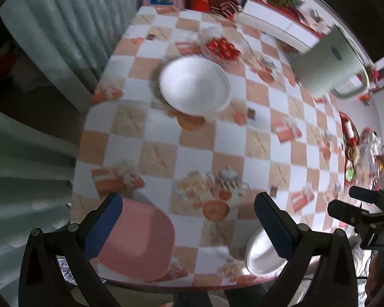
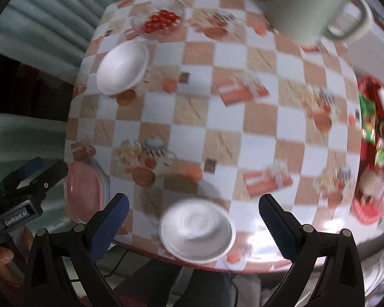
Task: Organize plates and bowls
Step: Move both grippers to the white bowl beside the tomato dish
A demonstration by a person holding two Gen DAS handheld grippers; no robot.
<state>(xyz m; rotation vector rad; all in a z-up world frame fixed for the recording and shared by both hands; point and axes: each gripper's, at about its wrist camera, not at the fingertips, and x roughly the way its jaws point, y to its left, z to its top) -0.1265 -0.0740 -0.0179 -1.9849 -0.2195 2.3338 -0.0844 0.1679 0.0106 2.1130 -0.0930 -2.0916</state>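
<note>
We see a round table with a checked orange and white cloth (image 2: 217,117). A deep white bowl (image 1: 194,85) sits far back on the left side. A flat pink plate (image 1: 135,240) lies at the near left edge, and a small white plate (image 2: 198,231) lies at the near edge (both a bit blurry). Our left gripper (image 1: 188,230) and our right gripper (image 2: 193,227) hang above the table, fingers wide apart, holding nothing. A big pale green jug (image 2: 312,10) stands at the back.

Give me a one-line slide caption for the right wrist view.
Open right claw hovers above a white plate at the checkered table's near edge.
</note>
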